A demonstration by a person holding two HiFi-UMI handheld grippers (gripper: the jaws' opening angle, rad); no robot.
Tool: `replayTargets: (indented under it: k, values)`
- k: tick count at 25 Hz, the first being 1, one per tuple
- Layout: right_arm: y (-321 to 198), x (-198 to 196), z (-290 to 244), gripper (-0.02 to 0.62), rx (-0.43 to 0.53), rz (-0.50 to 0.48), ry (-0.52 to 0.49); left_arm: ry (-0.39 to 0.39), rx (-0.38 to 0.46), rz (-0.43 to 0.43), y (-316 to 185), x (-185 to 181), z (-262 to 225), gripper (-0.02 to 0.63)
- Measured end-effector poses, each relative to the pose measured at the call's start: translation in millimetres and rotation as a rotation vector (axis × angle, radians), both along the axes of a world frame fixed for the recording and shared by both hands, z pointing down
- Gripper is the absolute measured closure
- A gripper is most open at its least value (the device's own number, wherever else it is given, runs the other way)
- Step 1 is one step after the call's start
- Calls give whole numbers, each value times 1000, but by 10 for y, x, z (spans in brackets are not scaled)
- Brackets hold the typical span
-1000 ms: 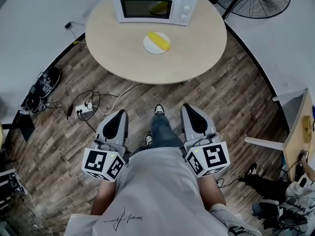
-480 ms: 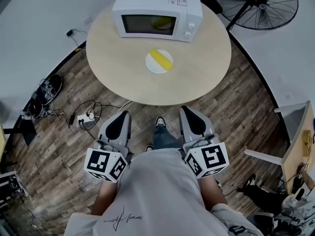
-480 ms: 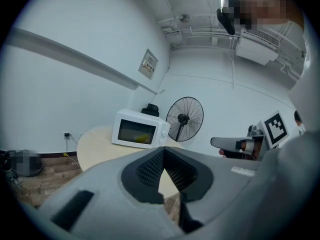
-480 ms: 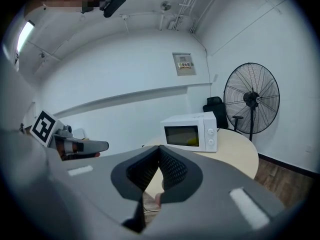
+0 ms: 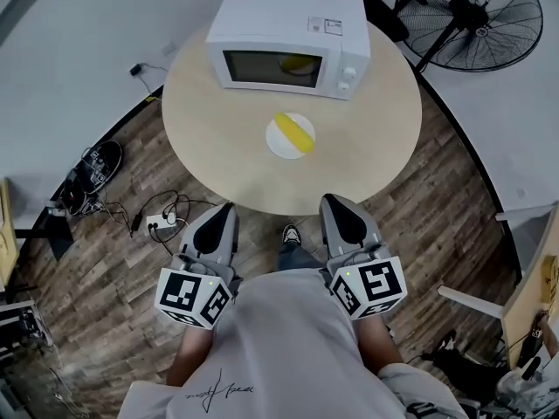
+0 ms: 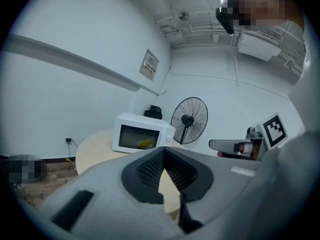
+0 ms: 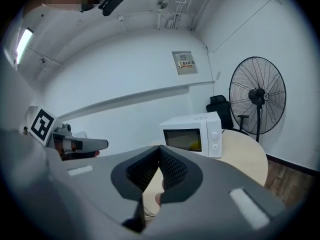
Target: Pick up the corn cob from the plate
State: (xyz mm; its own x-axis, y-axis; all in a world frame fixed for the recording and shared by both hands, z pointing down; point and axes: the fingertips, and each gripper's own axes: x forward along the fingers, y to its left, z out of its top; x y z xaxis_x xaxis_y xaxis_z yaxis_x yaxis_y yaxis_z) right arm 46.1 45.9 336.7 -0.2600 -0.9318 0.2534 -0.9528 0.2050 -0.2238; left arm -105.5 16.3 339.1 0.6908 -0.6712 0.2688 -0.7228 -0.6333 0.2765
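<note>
- Head view: your left tongs (image 5: 228,207) and right tongs (image 5: 331,198) are held level with each other in front of your body, both over the wooden floor (image 5: 105,286) just short of the round surface (image 5: 218,138), each with its marker cube nearest you.
- Head view: the corn cob (image 5: 295,132) lies on the small white plate (image 5: 276,146) near the middle of the surface, well apart from both tongs (nothing is touching it).
- Head view: behind the plate stands a white microwave (image 5: 288,42) with its door closed and a yellow item (image 5: 300,61) showing through the window; a black fan (image 5: 476,16) stands on the floor past the surface on the right.
- Left gripper view: your left tongs (image 6: 163,148) have their tips together, with nothing clamped between them. Only the pale surface (image 6: 95,149) shows through the gap behind the tips. Ahead are the microwave (image 6: 142,134) and the fan (image 6: 189,120), and the right tongs (image 6: 235,146) reach in from the right.
- Right gripper view: your right tongs (image 7: 159,147) are likewise closed at the tips and hold nothing. The microwave (image 7: 192,134) sits ahead on the surface (image 7: 240,149), the fan (image 7: 257,96) stands to its right, and the left tongs (image 7: 82,145) show at the left. The cob cannot be made out here.
</note>
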Motion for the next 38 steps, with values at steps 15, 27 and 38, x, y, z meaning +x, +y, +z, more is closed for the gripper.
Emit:
replayTargets:
  k: [15, 27, 38]
  values:
    - [-602, 514, 16, 583, 22, -77, 10, -12, 71, -88, -548, 418, -103, 607]
    - [-900, 664, -21, 574, 30, -137, 24, -14, 121, -137, -764, 560, -348, 607]
    - [-1251, 611, 84, 569, 6, -149, 18, -54, 108, -117, -980, 588, -255, 607]
